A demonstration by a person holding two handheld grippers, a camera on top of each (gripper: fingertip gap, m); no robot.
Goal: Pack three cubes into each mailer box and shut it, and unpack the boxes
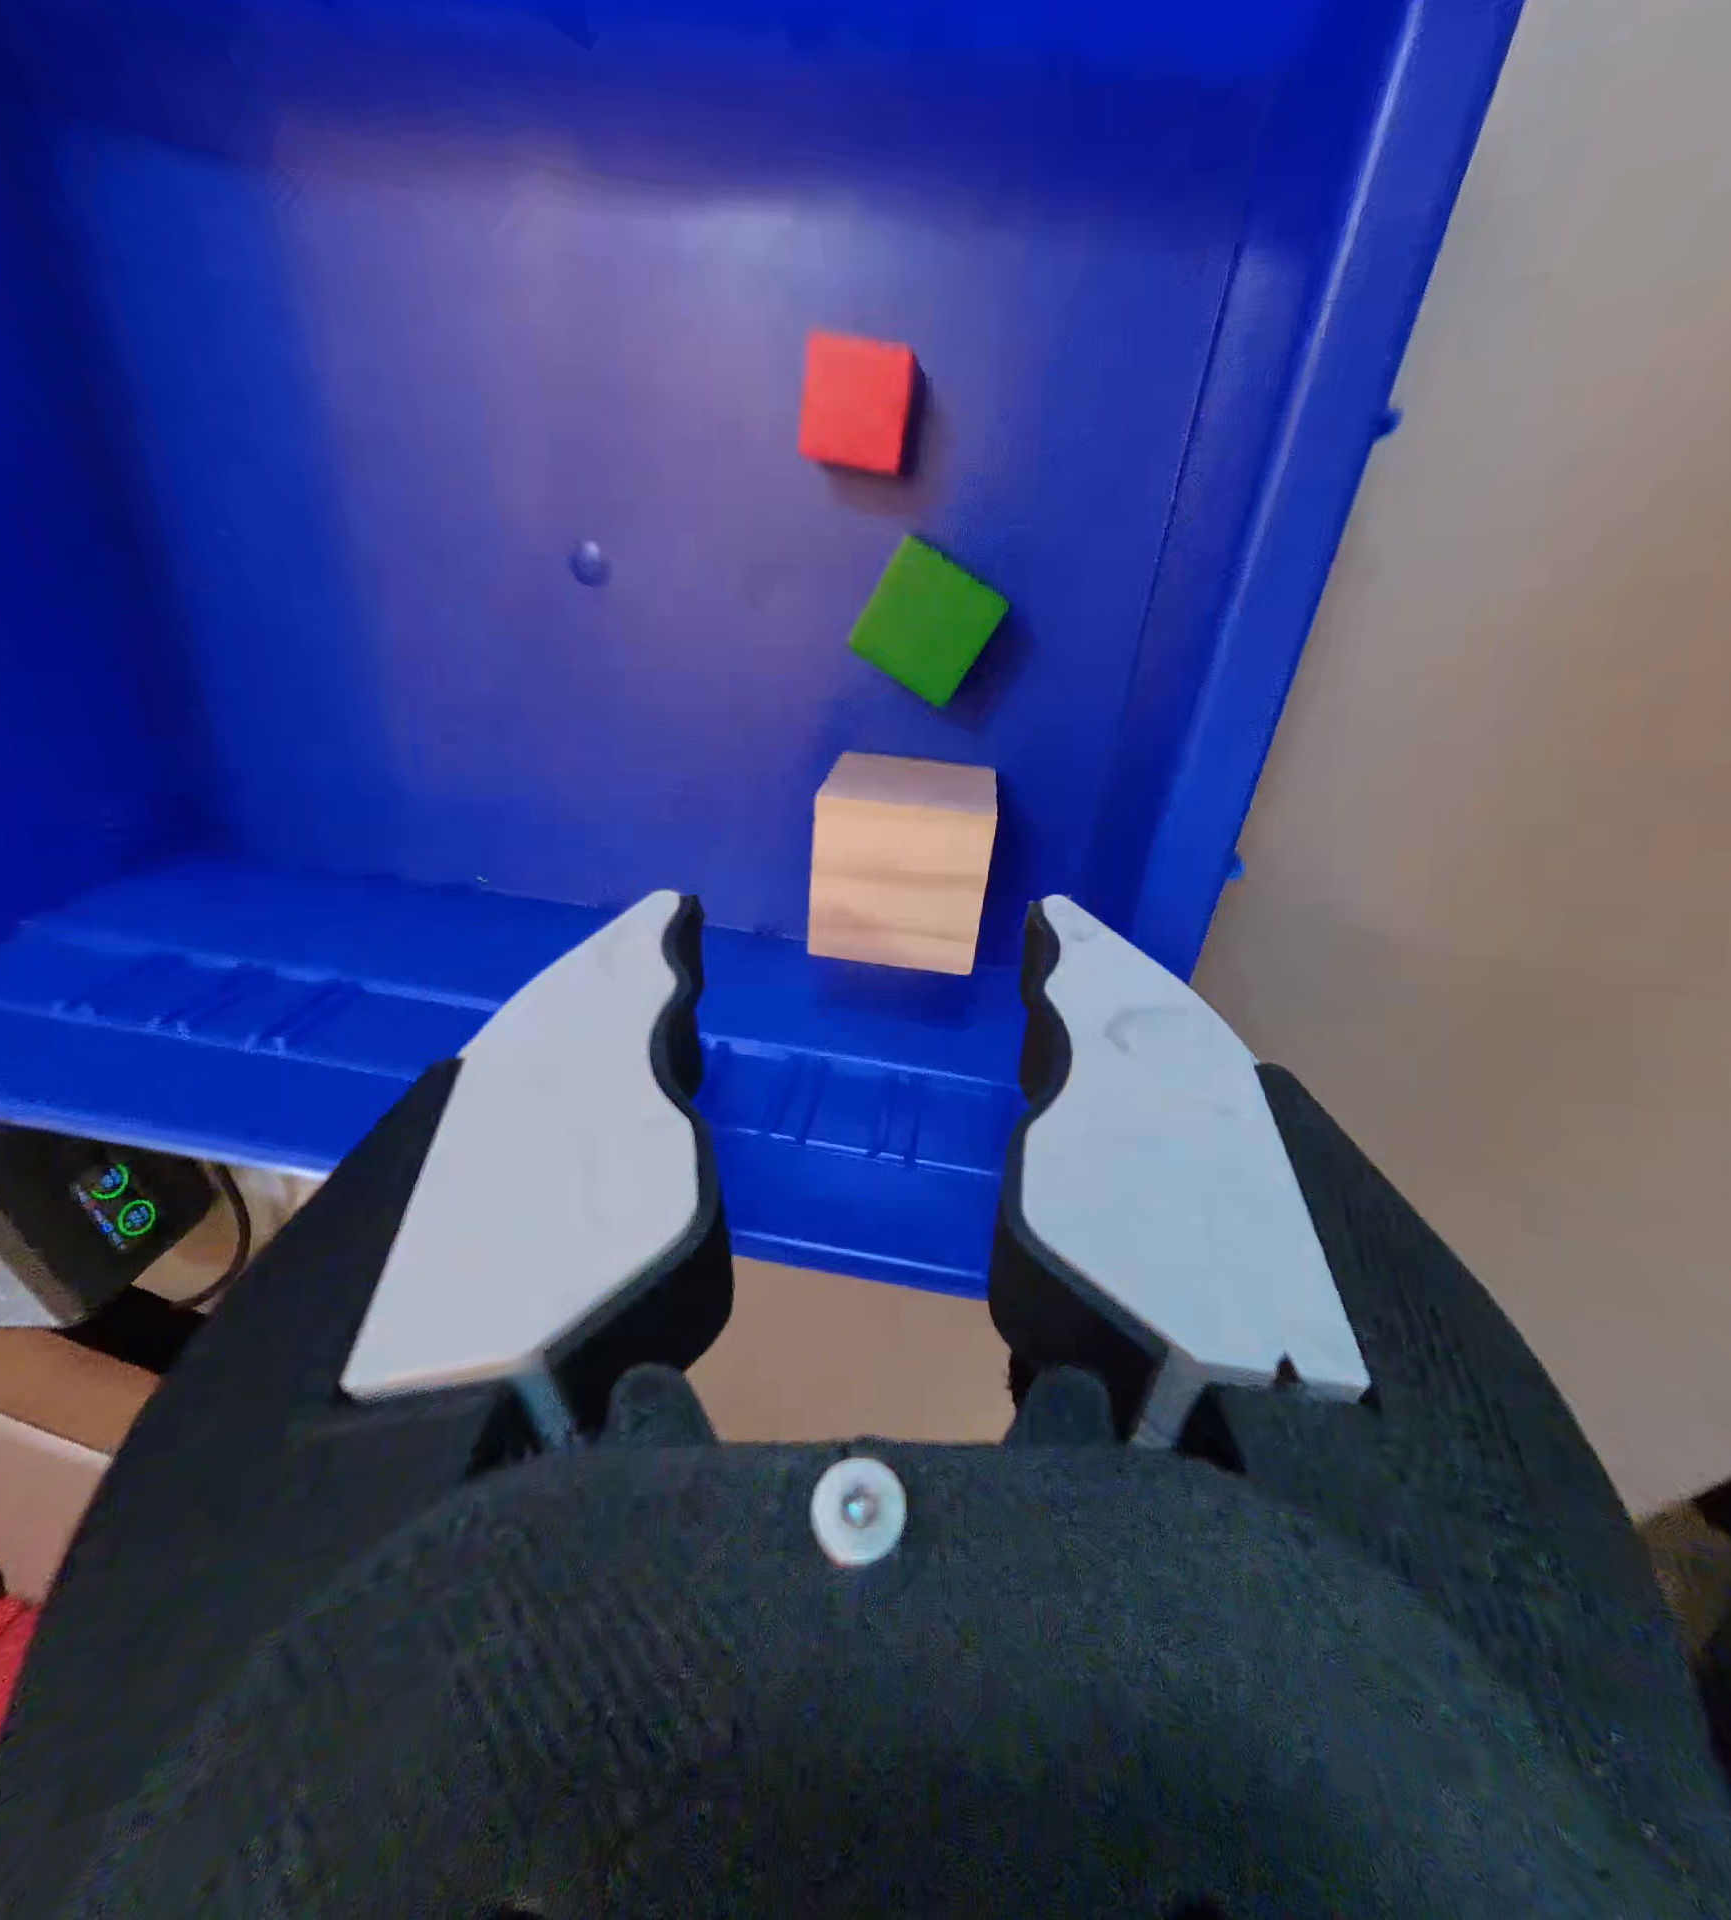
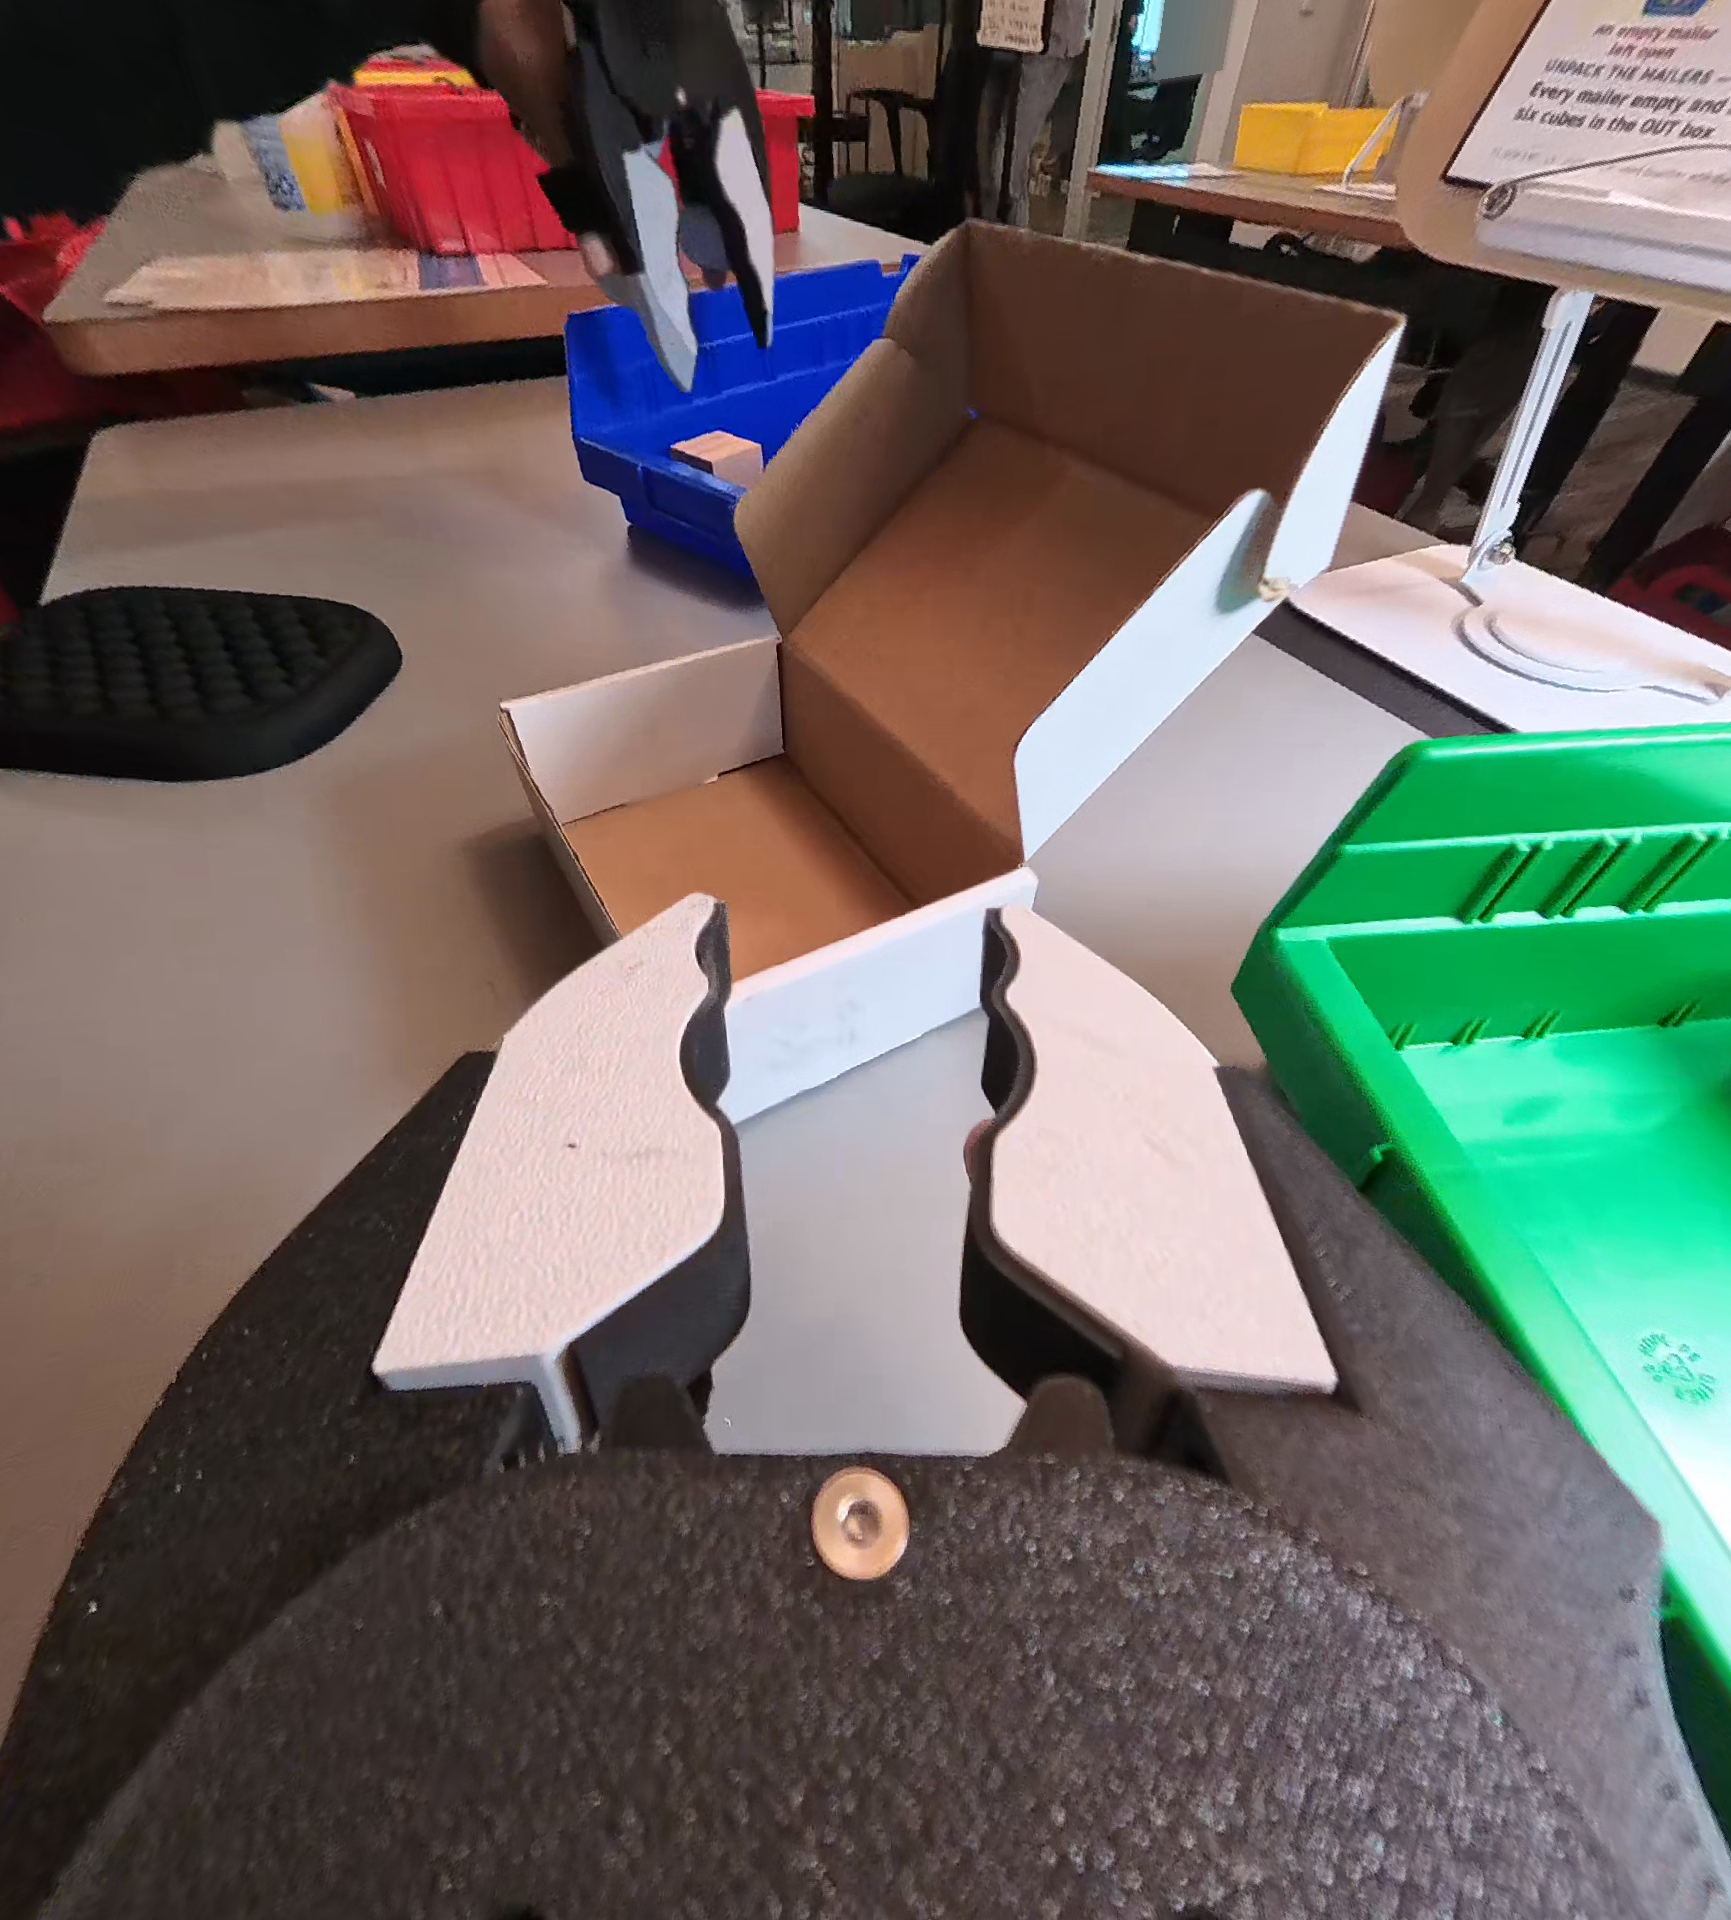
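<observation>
In the left wrist view, a blue bin (image 1: 425, 520) holds a red cube (image 1: 856, 402), a green cube (image 1: 928, 620) and a plain wooden cube (image 1: 900, 862). My left gripper (image 1: 861, 920) is open and empty, hovering above the bin's near wall just short of the wooden cube. In the right wrist view, a white mailer box (image 2: 871, 997) stands open and empty, lid raised. My right gripper (image 2: 853, 925) is open and empty at the box's near wall. The left gripper (image 2: 721, 348) also shows there above the blue bin (image 2: 653, 416), with the wooden cube (image 2: 717, 454) below it.
A green bin (image 2: 1567, 1039) stands right of the mailer. A white document stand (image 2: 1567, 623) with a printed sheet is at the back right. A black textured pad (image 2: 154, 681) lies at the table's left. Red and yellow bins sit on tables behind. My hands' fingertips stand some 45 cm from each other.
</observation>
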